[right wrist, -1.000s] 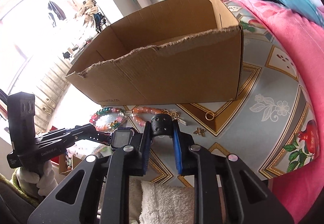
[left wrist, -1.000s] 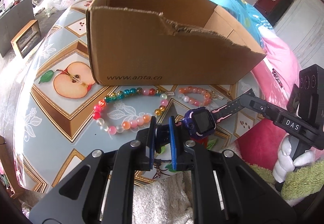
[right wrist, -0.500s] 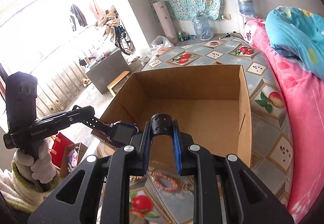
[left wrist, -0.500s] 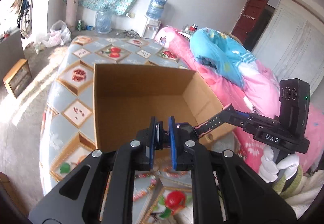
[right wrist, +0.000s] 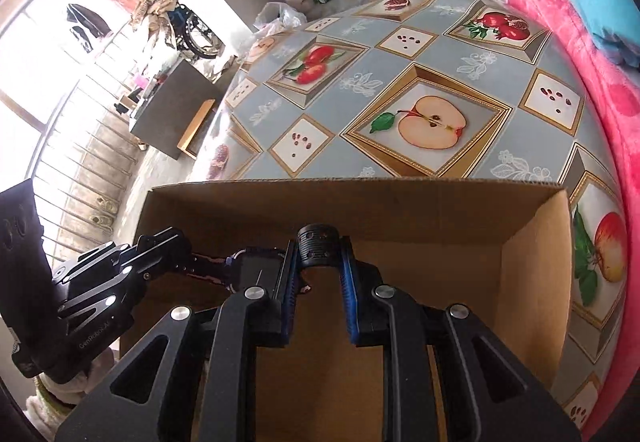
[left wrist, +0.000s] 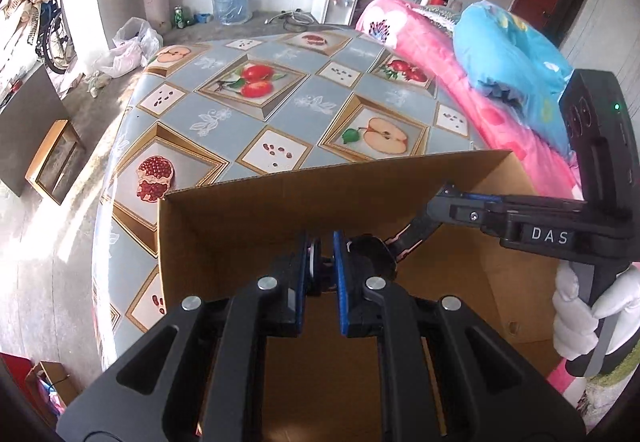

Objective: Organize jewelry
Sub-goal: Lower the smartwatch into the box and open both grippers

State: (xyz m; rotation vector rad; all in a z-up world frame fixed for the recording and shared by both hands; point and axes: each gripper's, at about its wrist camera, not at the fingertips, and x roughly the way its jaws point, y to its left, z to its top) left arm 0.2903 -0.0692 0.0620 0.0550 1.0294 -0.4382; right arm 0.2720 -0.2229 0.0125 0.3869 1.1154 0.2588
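1. Two grippers hang over the open brown cardboard box [left wrist: 248, 226], both pointing down into it; this is the drop-off step for the purple kids' smartwatch w/ black-and-pink strap [right wrist: 256, 266]
2. L gripper [left wrist: 322, 262] is clamped on one strap end, blue pads nearly together w/ the strap pinched between them. R gripper [right wrist: 319, 262] grips the other end, a dark perforated strap loop [right wrist: 319, 244] held between its fingers
3. Watch is slung between the two, in the air above the box floor, touching no cardboard as far as I can see; watch body sits just left of the R jaws
4. Box stands on the fruit-print grey-blue tablecloth [right wrist: 440, 66]; box floor looks bare where visible
5. Next, as I judge it: lower both hands a bit inside the walls, then open both jaws together so the watch drops flat. Risk: if one side lets go first, the strap swings and may snag a pad
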